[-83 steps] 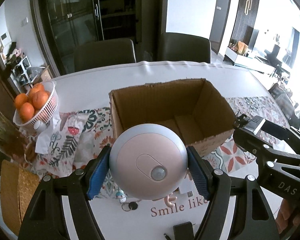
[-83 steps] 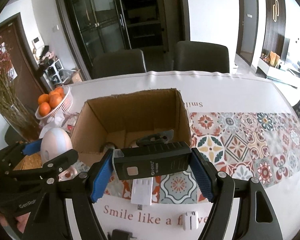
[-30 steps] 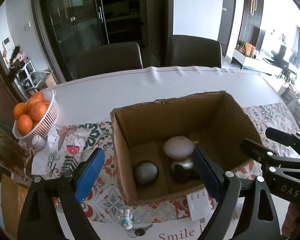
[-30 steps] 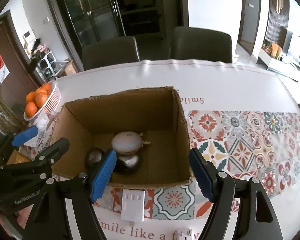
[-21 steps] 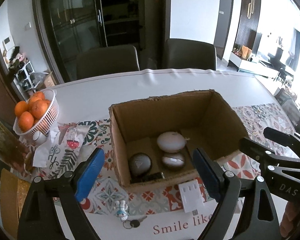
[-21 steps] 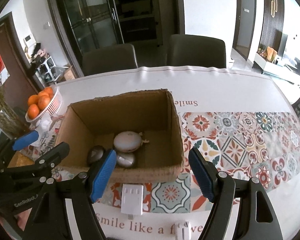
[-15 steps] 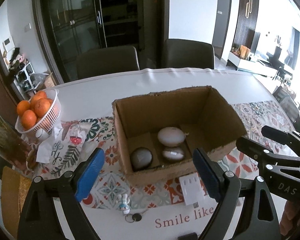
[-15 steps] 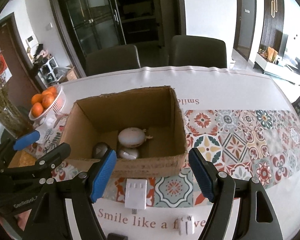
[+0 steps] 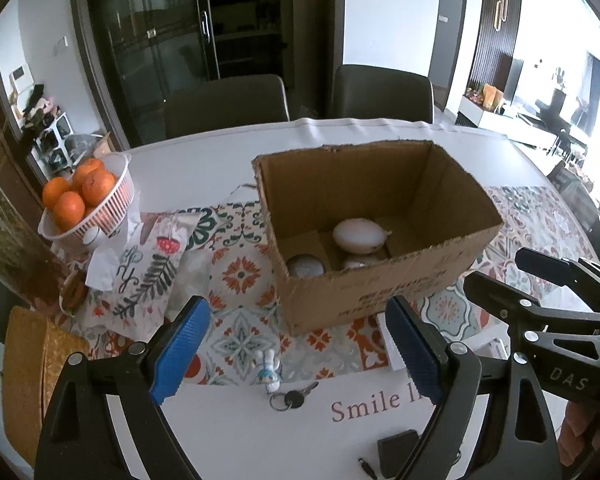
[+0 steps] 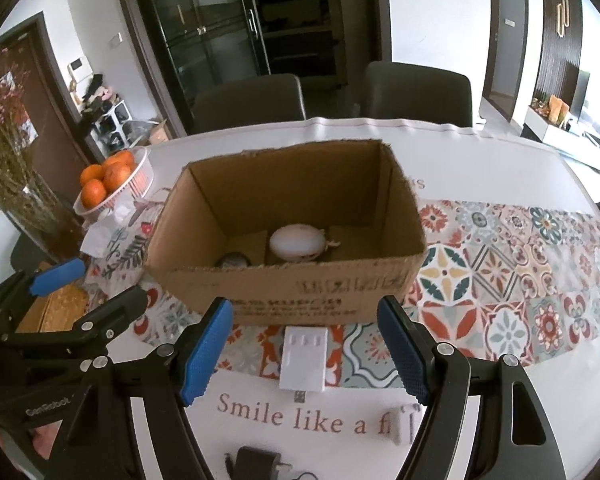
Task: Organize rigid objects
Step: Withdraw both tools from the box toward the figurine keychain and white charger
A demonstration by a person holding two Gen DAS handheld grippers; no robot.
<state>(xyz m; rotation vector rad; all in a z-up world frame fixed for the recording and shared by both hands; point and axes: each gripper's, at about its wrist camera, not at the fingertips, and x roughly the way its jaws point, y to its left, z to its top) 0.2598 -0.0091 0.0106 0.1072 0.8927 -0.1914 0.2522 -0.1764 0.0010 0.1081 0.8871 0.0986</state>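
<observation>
An open cardboard box (image 9: 380, 296) (image 10: 284, 288) stands on the patterned runner. Inside lie a white round device (image 9: 362, 234) (image 10: 298, 242) and a grey round one (image 9: 305, 266) (image 10: 233, 259). My left gripper (image 9: 296, 354) is open and empty, in front of the box over a small figurine keychain (image 9: 270, 370) with keys (image 9: 294, 396). My right gripper (image 10: 304, 350) is open and empty over a white flat adapter (image 10: 304, 354) in front of the box. A black charger (image 9: 398, 452) (image 10: 260, 464) lies near the front edge. A small white plug (image 10: 406, 424) lies by the right finger.
A white basket of oranges (image 9: 86, 204) (image 10: 116, 180) stands at the left with a patterned packet (image 9: 148, 264) beside it. A woven mat (image 9: 32, 380) lies at the left edge. A vase of dried stems (image 10: 16, 188) stands far left. Two chairs (image 10: 416, 92) are behind the table.
Both grippers let their objects go into the box and now stand open and empty. Both have drawn back and lowered, so the box looks farther and the items in front of it show.
</observation>
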